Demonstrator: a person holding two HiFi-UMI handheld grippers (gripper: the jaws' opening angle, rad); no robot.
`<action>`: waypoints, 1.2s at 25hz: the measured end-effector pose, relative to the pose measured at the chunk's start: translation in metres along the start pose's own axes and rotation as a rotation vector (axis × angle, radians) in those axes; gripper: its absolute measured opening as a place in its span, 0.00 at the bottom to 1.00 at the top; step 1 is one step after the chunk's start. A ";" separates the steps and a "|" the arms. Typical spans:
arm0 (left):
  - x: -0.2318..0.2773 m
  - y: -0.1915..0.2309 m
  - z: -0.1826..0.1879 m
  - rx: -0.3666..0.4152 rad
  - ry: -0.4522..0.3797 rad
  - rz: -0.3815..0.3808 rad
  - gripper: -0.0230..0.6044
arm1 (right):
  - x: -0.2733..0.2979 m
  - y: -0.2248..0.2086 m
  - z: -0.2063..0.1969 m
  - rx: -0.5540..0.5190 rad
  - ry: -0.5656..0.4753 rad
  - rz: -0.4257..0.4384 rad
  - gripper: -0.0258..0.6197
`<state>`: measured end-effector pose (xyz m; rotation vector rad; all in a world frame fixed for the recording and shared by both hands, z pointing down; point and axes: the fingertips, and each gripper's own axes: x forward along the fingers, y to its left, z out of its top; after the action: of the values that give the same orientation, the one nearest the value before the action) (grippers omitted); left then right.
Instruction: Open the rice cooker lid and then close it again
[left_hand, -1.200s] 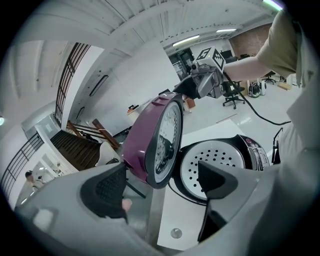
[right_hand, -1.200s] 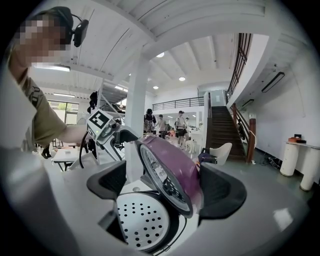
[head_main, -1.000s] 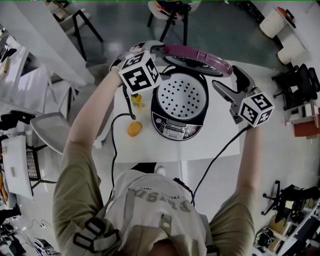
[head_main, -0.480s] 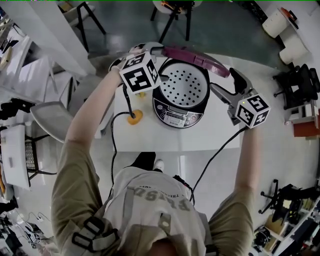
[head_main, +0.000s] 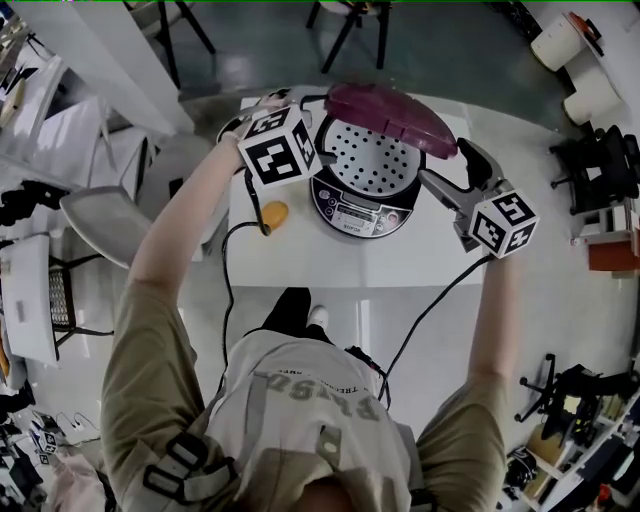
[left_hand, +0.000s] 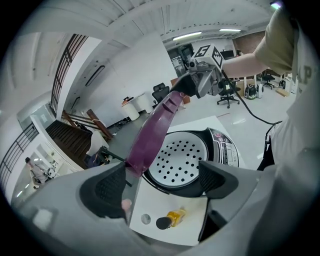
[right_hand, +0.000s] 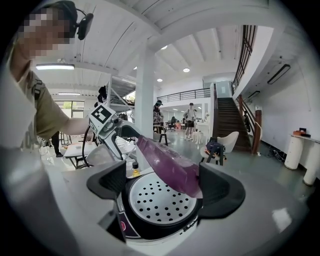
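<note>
1. The cooker (head_main: 365, 210) stands mid-table (head_main: 420, 260). Its purple lid (head_main: 395, 115) is tilted up over the far rim, neither fully open nor shut, and leaves the perforated tray (head_main: 370, 165) in sight.
2. The left gripper (left_hand: 162, 184) has its jaws wide apart and clamps nothing. The lid's lower end sits just beside its left jaw, though I cannot tell whether they touch.
3. The right gripper (right_hand: 165, 186) is also spread wide and grips nothing. The lid's near edge lies close against one pad (right_hand: 222, 190).
4. Risk: the lid seems at most propped, not held. If either gripper slips off its smooth edge, it could drop and slam onto the pot.
5. Risk: a sideways push on the lid could slide or tip the cooker, since nothing braces its body.
6. Risk: the bottle (left_hand: 175, 217) lies near the left gripper, and a low sweep could knock it off the table.
7. Risk: the cable (head_main: 228, 280) trails beside the bottle and could snag it.
</note>
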<state>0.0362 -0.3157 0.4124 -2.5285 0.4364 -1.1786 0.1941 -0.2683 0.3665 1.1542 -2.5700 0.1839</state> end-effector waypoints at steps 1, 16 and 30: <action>0.000 -0.003 -0.002 0.002 0.004 -0.002 0.78 | 0.000 0.002 -0.003 0.001 0.003 0.003 0.72; 0.005 -0.038 -0.024 0.019 0.059 -0.064 0.78 | -0.001 0.023 -0.037 -0.024 0.073 0.057 0.72; 0.012 -0.072 -0.050 0.049 0.123 -0.202 0.80 | 0.002 0.036 -0.071 0.012 0.134 0.117 0.72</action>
<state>0.0151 -0.2632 0.4802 -2.5137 0.1808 -1.4049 0.1823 -0.2282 0.4349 0.9619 -2.5212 0.2942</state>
